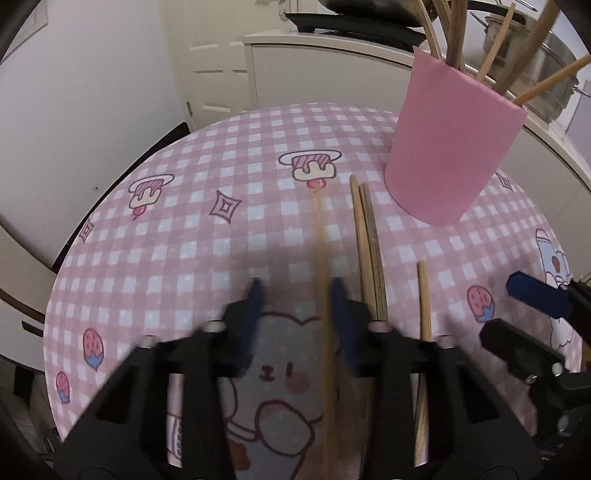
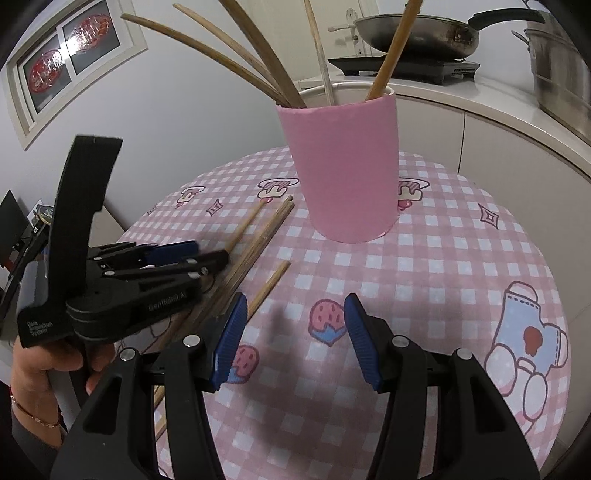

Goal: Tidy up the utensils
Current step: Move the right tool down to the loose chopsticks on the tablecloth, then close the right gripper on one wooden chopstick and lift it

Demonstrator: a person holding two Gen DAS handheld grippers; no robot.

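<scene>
A pink holder with several wooden utensils stands at the far right of the round table; it also shows in the right wrist view. Several wooden chopsticks lie on the cloth: a pair, a single one and a blurred one that runs between the jaws of my left gripper. The left gripper is open around that blurred chopstick, low over the cloth. In the right wrist view it sits over the chopsticks. My right gripper is open and empty, right of the chopsticks.
The table wears a pink checked cloth with cartoon prints. Behind it a white counter carries a wok on a cooker and a steel pot. A white door stands at the back left.
</scene>
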